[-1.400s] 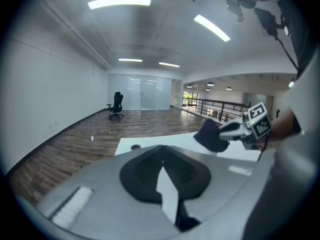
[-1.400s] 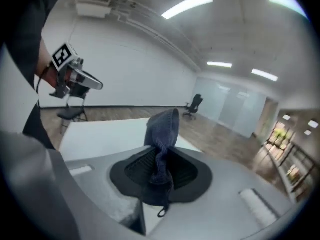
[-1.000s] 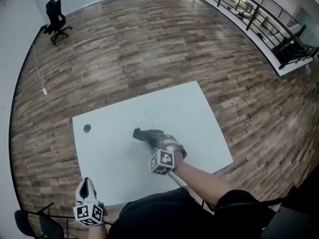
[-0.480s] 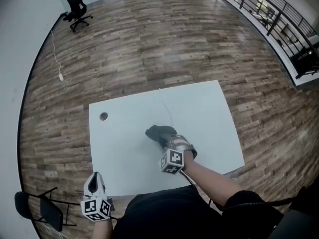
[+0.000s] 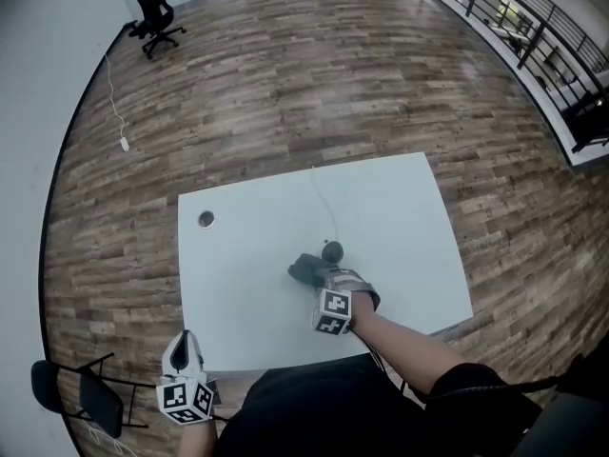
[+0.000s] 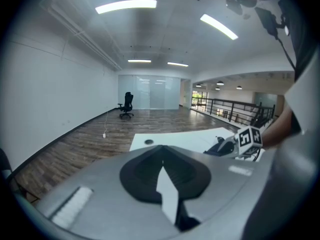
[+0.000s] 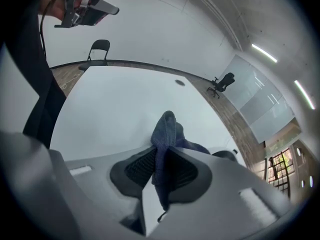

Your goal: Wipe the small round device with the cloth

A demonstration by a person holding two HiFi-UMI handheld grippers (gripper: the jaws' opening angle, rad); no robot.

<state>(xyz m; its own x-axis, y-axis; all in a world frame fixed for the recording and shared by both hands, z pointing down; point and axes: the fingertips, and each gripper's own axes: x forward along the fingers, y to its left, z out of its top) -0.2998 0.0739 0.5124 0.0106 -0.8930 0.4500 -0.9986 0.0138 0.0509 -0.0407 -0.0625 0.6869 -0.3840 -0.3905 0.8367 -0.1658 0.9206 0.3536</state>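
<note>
The small round dark device (image 5: 332,251) lies near the middle of the white table (image 5: 400,208), with a thin cable running from it to the far edge. Just in front of it and to its left, my right gripper (image 5: 319,276) is shut on a dark blue cloth (image 5: 304,269), which hangs down to the tabletop. In the right gripper view the cloth (image 7: 167,131) is pinched between the pads, and the device (image 7: 226,155) peeks out behind the right jaw. My left gripper (image 5: 181,347) hovers off the table's near left corner, jaws shut and empty (image 6: 162,169).
A round grommet hole (image 5: 206,219) sits near the table's far left corner. A folding chair (image 5: 71,398) stands on the wood floor at the near left, and an office chair (image 5: 155,12) stands far off. A railing (image 5: 533,27) runs along the right.
My right gripper has come down and toward the near edge with the cloth. The round device, hidden before, now shows beside the cloth. The left gripper has stayed put.
</note>
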